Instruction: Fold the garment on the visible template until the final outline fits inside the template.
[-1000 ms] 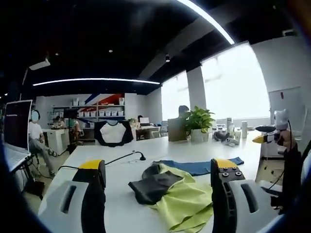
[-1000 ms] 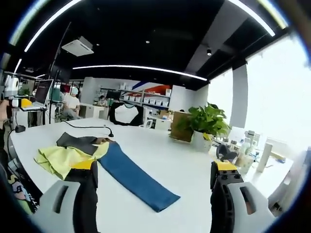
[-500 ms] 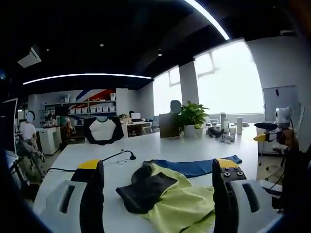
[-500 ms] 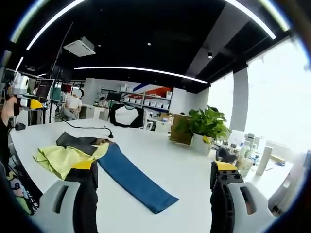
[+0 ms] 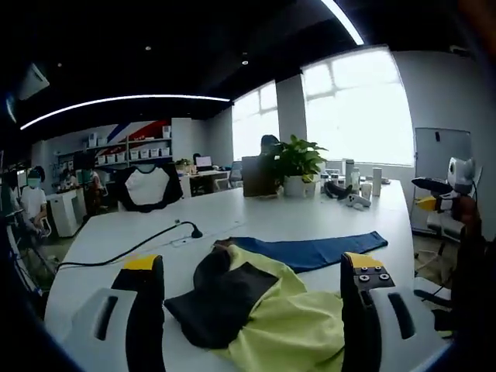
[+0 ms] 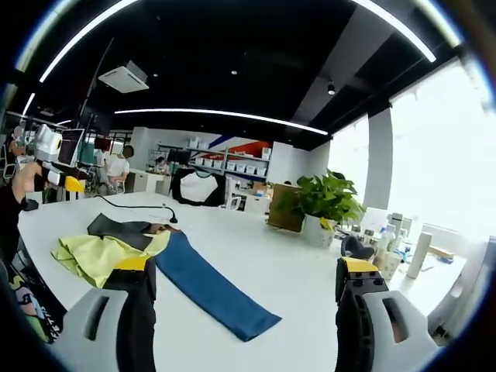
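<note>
Yellow-green garment [image 5: 291, 329] crumpled beside blue template [image 5: 310, 250]; white table [image 5: 256, 217].

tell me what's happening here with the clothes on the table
A person holds a tool in each hand over a white table. Both the left tool and the right tool are open and hold nothing. A crumpled yellow and black garment lies unfolded, touching one end of a blue strip. No folding has begun.
</note>
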The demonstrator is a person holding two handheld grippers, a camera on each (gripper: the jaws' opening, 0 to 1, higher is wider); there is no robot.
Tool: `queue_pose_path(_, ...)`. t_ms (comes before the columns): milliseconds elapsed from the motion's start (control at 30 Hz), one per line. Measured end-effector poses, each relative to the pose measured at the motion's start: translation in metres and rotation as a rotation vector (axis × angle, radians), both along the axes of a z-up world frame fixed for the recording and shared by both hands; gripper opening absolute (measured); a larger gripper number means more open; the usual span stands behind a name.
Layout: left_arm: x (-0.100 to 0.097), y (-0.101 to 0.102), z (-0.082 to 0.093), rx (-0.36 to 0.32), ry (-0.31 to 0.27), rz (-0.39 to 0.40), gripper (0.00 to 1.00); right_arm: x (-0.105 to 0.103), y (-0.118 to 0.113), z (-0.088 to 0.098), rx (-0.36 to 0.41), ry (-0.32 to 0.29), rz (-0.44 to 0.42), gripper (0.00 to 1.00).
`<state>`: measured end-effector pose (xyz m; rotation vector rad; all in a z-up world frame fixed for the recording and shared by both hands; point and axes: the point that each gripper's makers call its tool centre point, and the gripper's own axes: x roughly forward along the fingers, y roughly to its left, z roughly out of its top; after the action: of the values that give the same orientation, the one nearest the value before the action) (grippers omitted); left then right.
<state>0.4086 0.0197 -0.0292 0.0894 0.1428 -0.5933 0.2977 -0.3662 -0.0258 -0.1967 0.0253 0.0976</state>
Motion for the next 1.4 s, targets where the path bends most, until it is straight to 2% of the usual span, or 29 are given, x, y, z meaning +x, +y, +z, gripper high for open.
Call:
queue_pose_path(133, 0.009, -0.003, -0.014, 0.085, 0.01, 0.015, 0.96, 0.0, 0.002, 0.0, -0.004, 0.001, 0.008, 0.99)
queue_pose_path(333, 0.02, -0.017, -0.032, 0.112, 0.07, -0.009, 0.95, 0.002, 0.0, -0.003, 0.011, 0.004, 0.006, 0.99)
queue_pose_path(467, 0.02, -0.029, -0.042, 0.094, 0.11, -0.049, 0.95, 0.002, -0.009, -0.005, 0.017, 0.014, -0.02, 0.99)
queue_pose_path(600, 0.037, -0.033, -0.051, 0.114, 0.138, -0.027, 0.93, 0.001, -0.011, -0.006, 0.022, 0.016, -0.026, 0.99)
queue_pose_path(700, 0.051, -0.04, -0.061, 0.158, 0.153, -0.028, 0.91, -0.001, -0.012, -0.004, 0.031, 0.009, -0.024, 0.99)
queue_pose_path(1000, 0.074, -0.053, -0.086, 0.206, 0.2, -0.006, 0.87, -0.006, -0.022, -0.002, 0.042, 0.001, -0.043, 0.99)
queue_pose_path(1100, 0.081, -0.062, -0.094, 0.222, 0.202, -0.025, 0.8, -0.006, -0.024, -0.003, 0.043, 0.004, -0.046, 0.99)
queue_pose_path(1200, 0.085, -0.075, -0.103, 0.228, 0.231, -0.048, 0.77, -0.006, -0.025, -0.003, 0.049, 0.004, -0.045, 0.99)
queue_pose_path(1400, 0.094, -0.087, -0.128, 0.28, 0.289, -0.088, 0.61, -0.006, -0.026, -0.002, 0.052, 0.001, -0.046, 0.99)
